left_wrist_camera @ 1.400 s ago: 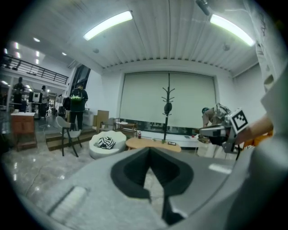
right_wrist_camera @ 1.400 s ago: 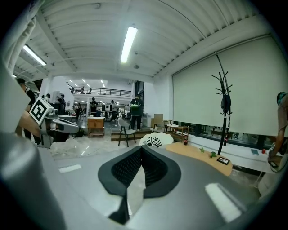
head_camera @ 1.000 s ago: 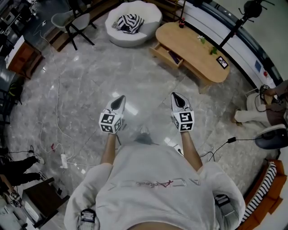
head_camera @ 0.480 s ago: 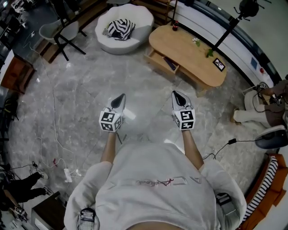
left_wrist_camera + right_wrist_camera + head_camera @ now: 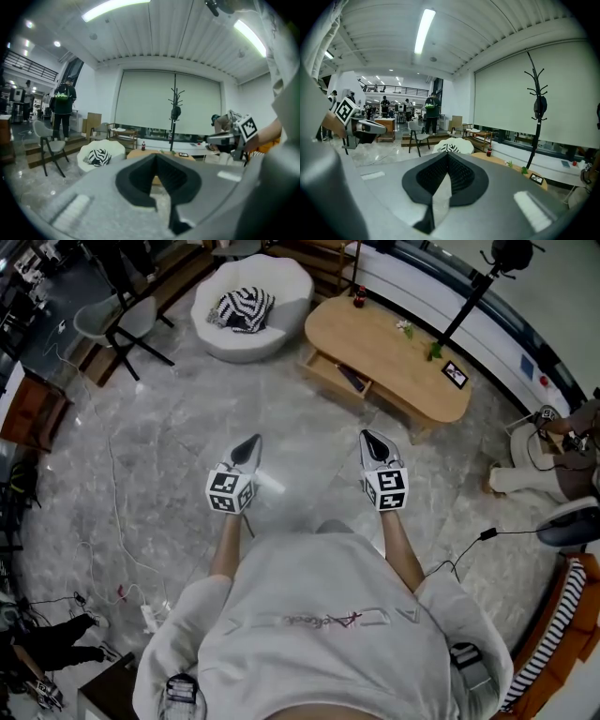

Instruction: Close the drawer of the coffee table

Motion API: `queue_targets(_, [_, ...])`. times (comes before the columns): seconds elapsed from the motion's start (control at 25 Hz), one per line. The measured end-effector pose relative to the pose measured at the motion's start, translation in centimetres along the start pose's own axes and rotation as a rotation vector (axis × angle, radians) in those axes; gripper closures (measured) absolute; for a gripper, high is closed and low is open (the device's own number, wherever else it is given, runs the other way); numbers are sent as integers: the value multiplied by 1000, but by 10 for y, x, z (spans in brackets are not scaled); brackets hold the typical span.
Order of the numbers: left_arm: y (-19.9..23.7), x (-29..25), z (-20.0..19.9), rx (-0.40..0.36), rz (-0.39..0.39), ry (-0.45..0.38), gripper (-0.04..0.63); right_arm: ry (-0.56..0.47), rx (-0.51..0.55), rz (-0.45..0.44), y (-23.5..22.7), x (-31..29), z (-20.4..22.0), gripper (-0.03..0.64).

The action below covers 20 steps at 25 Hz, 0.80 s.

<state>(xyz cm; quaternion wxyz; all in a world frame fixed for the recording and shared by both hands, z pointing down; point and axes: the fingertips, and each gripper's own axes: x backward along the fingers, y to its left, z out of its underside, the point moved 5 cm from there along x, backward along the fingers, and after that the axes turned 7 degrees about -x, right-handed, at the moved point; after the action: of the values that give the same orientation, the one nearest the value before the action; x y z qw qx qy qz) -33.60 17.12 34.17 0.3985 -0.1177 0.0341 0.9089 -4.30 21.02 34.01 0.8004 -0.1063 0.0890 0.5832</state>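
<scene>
The person is holding the left gripper (image 5: 248,448) and the right gripper (image 5: 372,442) out in front of the chest, side by side and apart, tips pointing forward. Both pairs of jaws are pressing together, gripping nothing. The forearms (image 5: 225,545) are extending forward, roughly parallel.

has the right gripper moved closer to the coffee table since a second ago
Yes. The right gripper has moved forward, slightly nearer the open drawer of the coffee table.
</scene>
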Motion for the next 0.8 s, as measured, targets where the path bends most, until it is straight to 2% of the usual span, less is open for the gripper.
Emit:
queue_targets(0.48, [-3,2,7,-3,4,1,595,10,1,23,-4,11,12,614])
queue_targets(0.8, [14,-28,1,-16,-8,-7,595,-5,-9,21,-21,-15,9,614])
